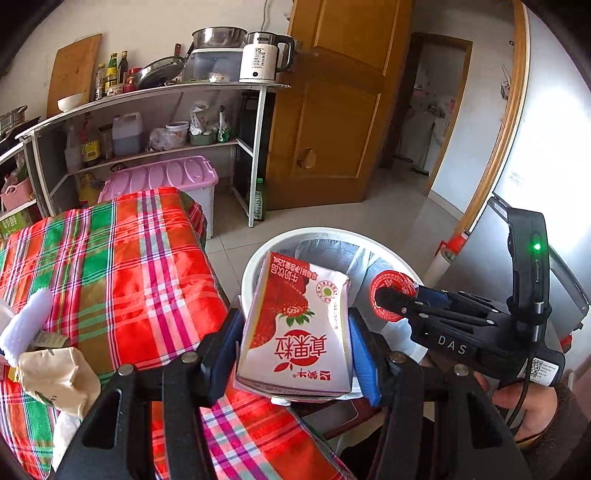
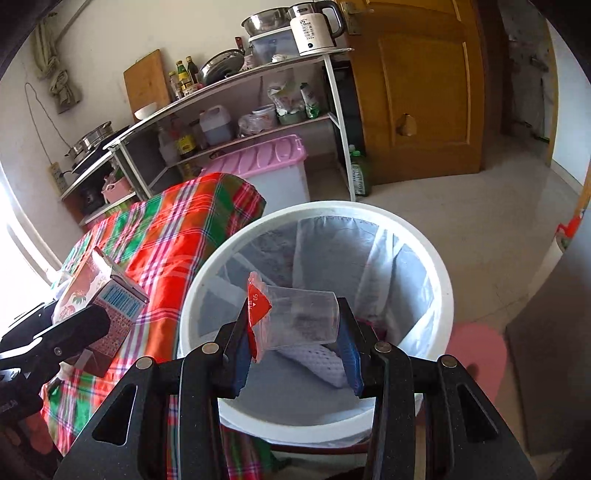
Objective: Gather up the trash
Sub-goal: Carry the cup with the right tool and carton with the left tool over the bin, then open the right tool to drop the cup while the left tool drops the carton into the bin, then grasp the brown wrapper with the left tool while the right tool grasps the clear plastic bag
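Bin beside the desk, shelf behind

The bin [image 2: 439, 295] stands at the desk's [image 2: 177, 236] three o'clock; the shelf [image 2: 229, 92] with a kettle [image 2: 314, 29] on top lies at twelve.

walls white | floor [image 1: 388, 218] pale tile | wooden door [image 1: 332, 110] (open) | shelf rack [image 2: 258, 110] cluttered

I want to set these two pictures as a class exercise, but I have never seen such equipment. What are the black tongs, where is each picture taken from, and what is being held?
No robot: a person holds a two-finger gripper in each hand, each with a fisheye camera looking along its fingers. In the left wrist view the left gripper clamps a strawberry milk carton. In the right wrist view the right gripper holds a clear plastic cup with a red foil lid over the white trash bin. Beside it is a plaid-covered table with crumpled paper.
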`<state>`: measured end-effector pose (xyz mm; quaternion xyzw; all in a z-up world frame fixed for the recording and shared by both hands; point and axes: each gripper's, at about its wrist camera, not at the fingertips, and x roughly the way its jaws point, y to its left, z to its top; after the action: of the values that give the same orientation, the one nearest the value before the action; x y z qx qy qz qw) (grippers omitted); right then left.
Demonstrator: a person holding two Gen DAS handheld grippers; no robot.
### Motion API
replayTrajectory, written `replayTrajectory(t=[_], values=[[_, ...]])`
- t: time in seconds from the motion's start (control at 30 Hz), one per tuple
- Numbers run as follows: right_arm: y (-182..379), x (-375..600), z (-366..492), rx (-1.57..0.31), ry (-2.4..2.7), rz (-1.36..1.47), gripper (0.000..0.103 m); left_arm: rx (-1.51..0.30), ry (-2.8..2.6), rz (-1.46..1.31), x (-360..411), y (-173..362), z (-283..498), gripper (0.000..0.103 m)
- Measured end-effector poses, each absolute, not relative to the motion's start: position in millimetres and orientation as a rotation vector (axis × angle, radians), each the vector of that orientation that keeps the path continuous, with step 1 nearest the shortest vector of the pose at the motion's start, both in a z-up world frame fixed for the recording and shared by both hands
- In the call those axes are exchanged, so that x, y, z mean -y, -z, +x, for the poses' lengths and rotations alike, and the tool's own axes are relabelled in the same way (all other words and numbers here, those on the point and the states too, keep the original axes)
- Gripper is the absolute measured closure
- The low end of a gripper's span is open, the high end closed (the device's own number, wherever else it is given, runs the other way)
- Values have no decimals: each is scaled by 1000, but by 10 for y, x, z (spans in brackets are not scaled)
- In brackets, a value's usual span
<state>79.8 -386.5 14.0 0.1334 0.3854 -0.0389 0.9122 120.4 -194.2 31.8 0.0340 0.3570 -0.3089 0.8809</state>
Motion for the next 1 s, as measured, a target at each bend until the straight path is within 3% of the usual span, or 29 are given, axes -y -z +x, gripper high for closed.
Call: replayTrajectory(t=[0.47,0.63,1.0], values=[[79,4105,896,-864,135,229,61,-836,662,107,2352,-57,1327,42],[82,4129,867,-858,134,235,43,-835,662,100,2314,-59,1329,40],[-21,4071,753,-824,149,267,42,-806,644,60,2021,-176,1213,38]])
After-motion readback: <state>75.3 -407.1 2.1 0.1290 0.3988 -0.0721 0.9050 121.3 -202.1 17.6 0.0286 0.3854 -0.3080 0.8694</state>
